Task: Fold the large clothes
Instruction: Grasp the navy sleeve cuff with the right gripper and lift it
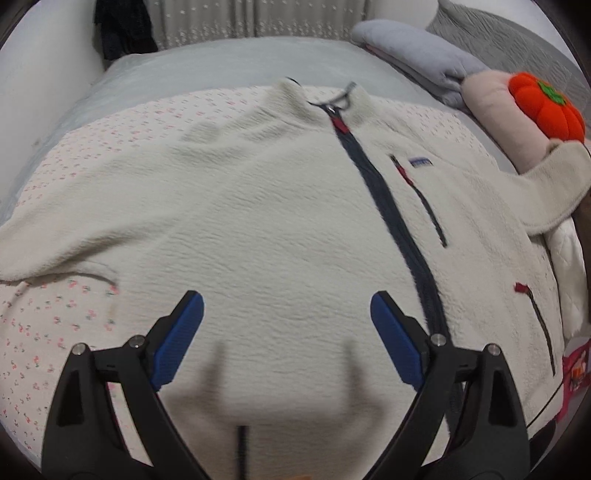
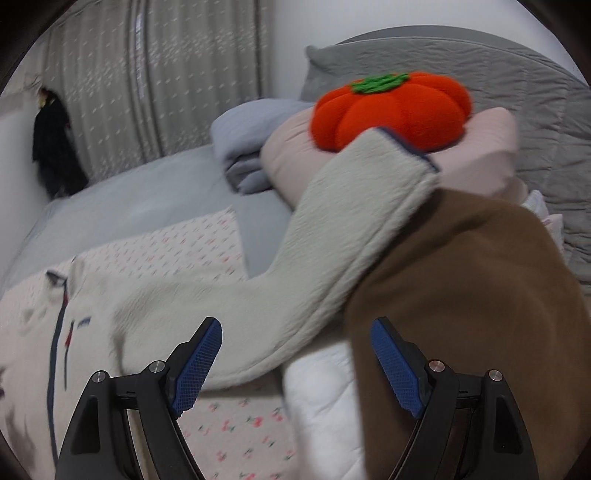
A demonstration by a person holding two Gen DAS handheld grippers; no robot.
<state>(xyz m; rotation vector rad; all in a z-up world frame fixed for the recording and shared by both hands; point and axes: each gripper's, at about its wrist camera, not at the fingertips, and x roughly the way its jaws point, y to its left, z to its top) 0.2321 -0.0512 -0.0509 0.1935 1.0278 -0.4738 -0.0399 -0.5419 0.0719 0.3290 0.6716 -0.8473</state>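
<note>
Floral-print bedspread (image 1: pixel 48 314) under cream fleece jacket (image 1: pixel 258 206), curtains (image 1: pixel 258 18) behind.

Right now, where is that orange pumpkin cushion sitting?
The orange pumpkin cushion sits on a pink folded blanket at the bed's right side, just past the cuff of the cream fleece jacket.

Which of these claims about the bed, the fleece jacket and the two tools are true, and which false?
1. The cream fleece jacket lies front up, zipped closed. True.
2. The left gripper clamps the jacket. False: its jaws stand open, holding nothing.
3. The jacket's sleeve reaches toward the orange pumpkin plush. True.
4. The right gripper is shut. False: its jaws stand open.
5. The pumpkin plush is blue. False: orange, green top.
</note>
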